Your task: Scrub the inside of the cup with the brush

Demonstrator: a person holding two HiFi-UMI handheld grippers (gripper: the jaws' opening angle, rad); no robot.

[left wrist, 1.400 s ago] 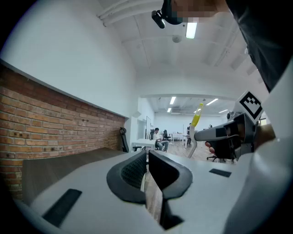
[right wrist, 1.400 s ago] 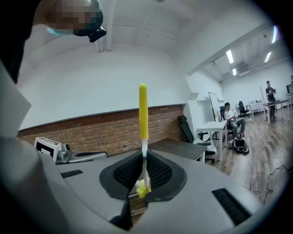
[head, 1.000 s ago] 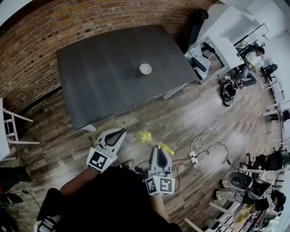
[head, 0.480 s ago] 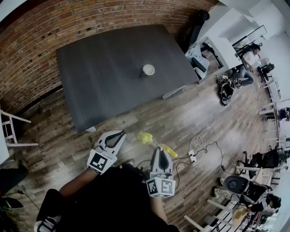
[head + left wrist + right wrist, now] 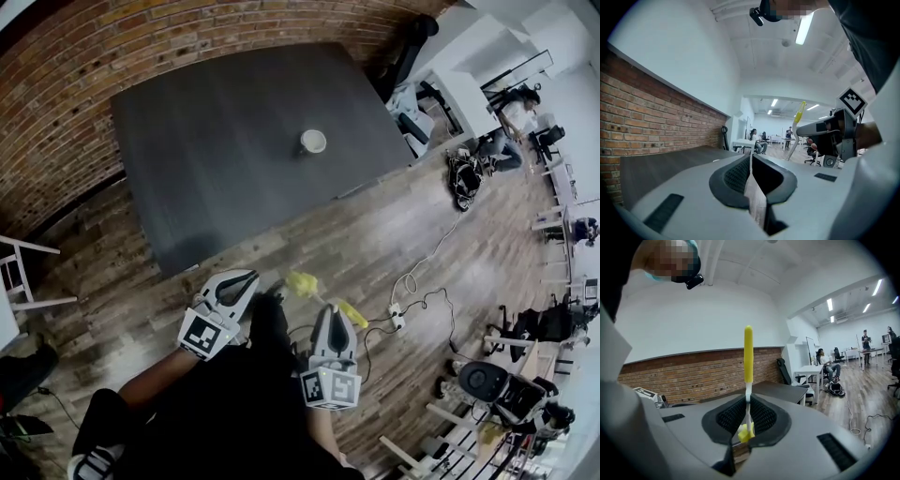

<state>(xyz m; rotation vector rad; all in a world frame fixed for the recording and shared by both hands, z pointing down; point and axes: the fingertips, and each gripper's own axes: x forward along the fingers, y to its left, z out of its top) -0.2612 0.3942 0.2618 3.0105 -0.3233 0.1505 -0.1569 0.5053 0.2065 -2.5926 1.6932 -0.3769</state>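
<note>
Cup (image 5: 313, 142): small, pale, round-rimmed, upright with its mouth up, alone on the dark grey table (image 5: 216, 141), toward the table's right side.

Brush (image 5: 300, 283): yellow at both ends with a thin white stem between them. It is off the table, beyond its near edge and over the wooden floor (image 5: 412, 234), well apart from the cup.

Right gripper (image 5: 330, 310): off the table's near edge, jaws closed tight on the brush's white stem, the yellow length standing up past the pads.

Left gripper (image 5: 246, 278): beside the right one, also short of the table, jaws pressed together with nothing between them.
</note>
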